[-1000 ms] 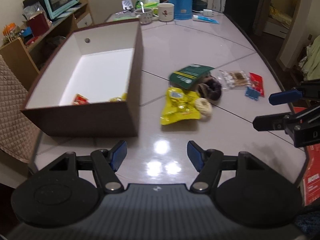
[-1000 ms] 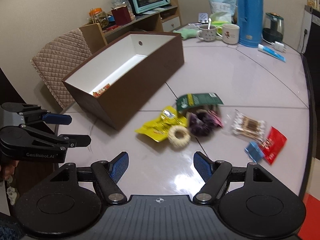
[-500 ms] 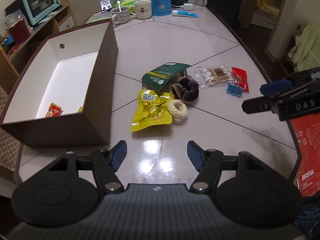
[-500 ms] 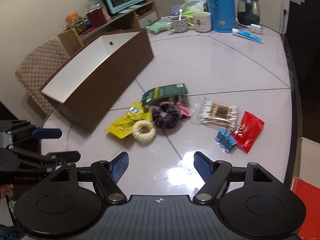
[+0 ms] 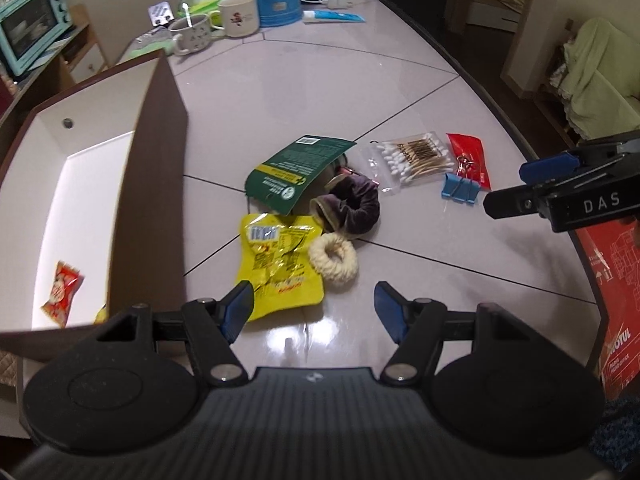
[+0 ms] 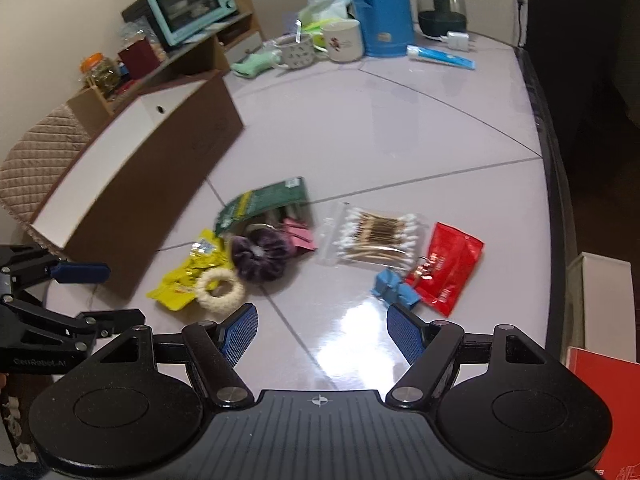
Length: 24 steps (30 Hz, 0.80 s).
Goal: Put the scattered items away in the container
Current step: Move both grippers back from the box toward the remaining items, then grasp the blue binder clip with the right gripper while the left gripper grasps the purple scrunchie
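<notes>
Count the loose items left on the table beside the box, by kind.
Snack packets: 3 - yellow, green, red
Hair scrunchies: 2 - purple, cream
Cotton swab bags: 1
Binder clips: 2 - blue, pink
Total: 8

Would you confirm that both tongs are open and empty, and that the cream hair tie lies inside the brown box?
Not quite. Both tongs, left and right, are open and empty, but the cream hair tie lies on the table beside the yellow packet, outside the box, as the left wrist view shows.
</notes>
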Motion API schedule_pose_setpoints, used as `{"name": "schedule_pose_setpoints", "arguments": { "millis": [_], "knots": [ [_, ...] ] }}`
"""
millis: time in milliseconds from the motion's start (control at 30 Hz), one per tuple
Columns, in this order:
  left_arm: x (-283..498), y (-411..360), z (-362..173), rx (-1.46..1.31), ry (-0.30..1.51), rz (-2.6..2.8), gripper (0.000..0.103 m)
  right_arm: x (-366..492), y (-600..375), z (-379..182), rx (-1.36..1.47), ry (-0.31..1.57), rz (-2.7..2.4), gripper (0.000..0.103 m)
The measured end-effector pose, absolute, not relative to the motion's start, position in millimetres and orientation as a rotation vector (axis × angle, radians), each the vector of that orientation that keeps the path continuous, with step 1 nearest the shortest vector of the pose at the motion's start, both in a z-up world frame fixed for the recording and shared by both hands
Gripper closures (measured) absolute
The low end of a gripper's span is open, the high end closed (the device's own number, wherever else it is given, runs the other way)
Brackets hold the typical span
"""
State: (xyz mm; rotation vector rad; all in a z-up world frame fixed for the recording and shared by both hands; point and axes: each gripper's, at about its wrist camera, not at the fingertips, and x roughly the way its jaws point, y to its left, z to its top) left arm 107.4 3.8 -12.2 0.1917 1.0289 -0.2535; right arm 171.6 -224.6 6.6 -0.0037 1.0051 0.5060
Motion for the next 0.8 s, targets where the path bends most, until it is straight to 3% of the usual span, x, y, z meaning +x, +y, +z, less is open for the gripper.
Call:
{"name": "schedule_pose_setpoints", "arguments": {
  "millis": [800],
  "knots": [
    [161.8, -11.3, -48.7, 0.193, 1.108, -0.299, 0.04, 216.1, -231.9, -35.1, -0.117, 1.025, 0.518, 0.029]
  ]
}}
